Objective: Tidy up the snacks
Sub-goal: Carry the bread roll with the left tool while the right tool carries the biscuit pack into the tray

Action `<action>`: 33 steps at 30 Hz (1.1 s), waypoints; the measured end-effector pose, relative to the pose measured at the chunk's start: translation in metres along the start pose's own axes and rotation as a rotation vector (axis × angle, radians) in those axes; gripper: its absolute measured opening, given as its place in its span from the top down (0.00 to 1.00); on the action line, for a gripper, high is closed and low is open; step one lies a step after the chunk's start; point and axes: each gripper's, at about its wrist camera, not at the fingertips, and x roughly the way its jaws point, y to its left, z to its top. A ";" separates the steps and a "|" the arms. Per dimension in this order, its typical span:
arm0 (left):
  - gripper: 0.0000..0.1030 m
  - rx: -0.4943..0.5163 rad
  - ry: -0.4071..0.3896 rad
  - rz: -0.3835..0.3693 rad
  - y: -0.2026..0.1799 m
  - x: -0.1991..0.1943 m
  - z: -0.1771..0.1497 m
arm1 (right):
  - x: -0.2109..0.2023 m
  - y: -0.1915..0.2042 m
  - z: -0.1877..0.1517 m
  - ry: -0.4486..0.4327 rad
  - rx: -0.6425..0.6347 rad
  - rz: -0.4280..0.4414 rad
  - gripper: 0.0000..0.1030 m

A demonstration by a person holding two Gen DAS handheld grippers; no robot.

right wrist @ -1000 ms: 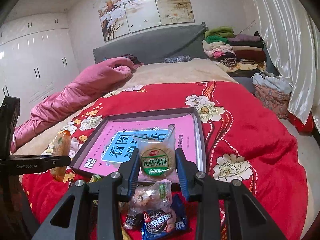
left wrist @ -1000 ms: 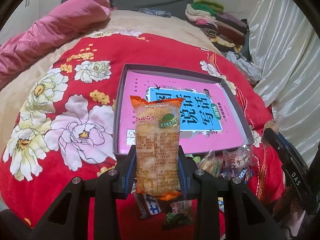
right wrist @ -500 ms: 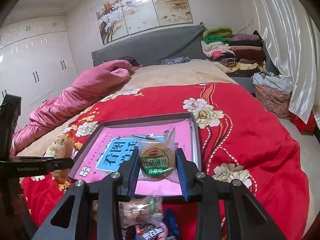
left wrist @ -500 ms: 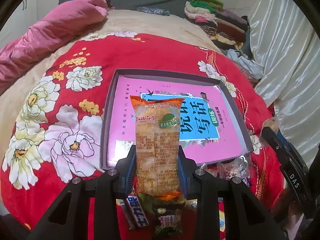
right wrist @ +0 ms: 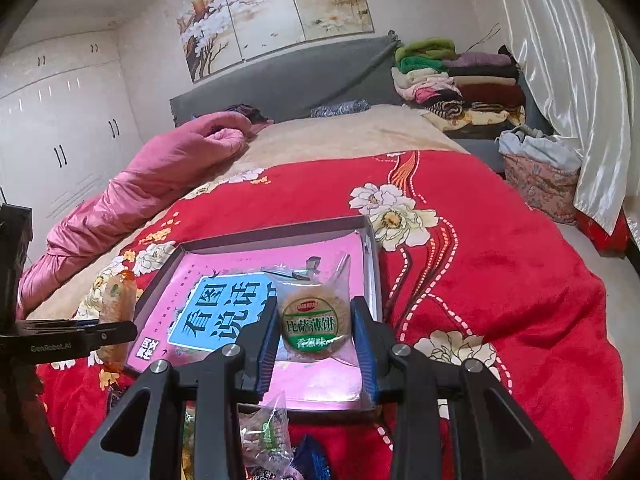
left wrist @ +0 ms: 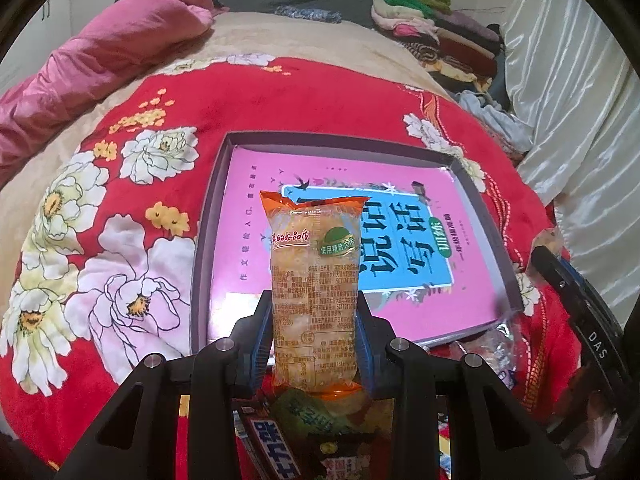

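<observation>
My left gripper (left wrist: 314,340) is shut on a long orange snack pack (left wrist: 314,280) and holds it upright over the near edge of a shallow grey box (left wrist: 208,216) with a pink and blue book cover inside. My right gripper (right wrist: 316,344) is shut on a round green-labelled cracker pack (right wrist: 314,320) over the same box (right wrist: 372,248). The left gripper with its orange pack (right wrist: 116,304) shows at the left of the right wrist view. The right gripper's body (left wrist: 580,312) shows at the right edge of the left wrist view.
Several loose snack packs (left wrist: 304,420) (right wrist: 268,436) lie on the red flowered blanket (left wrist: 120,240) in front of the box. A pink quilt (right wrist: 160,176) lies at the left. Folded clothes (right wrist: 452,80) are stacked at the back right beside a curtain (right wrist: 560,80).
Both grippers have moved forward with their packs, from above the loose snack pile to over the near edge of the box. The box now looks closer and larger.
</observation>
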 end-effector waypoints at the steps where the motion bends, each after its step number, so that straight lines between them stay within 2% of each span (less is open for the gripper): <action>1: 0.64 -0.001 0.001 0.001 0.001 0.002 0.001 | 0.002 0.000 0.000 0.005 0.000 0.001 0.66; 18: 0.64 -0.011 0.037 0.027 0.011 0.028 0.004 | 0.034 0.005 -0.009 0.116 -0.031 -0.001 0.66; 33: 0.64 -0.026 0.049 0.041 0.016 0.048 0.009 | 0.046 0.002 -0.015 0.166 -0.023 -0.005 0.66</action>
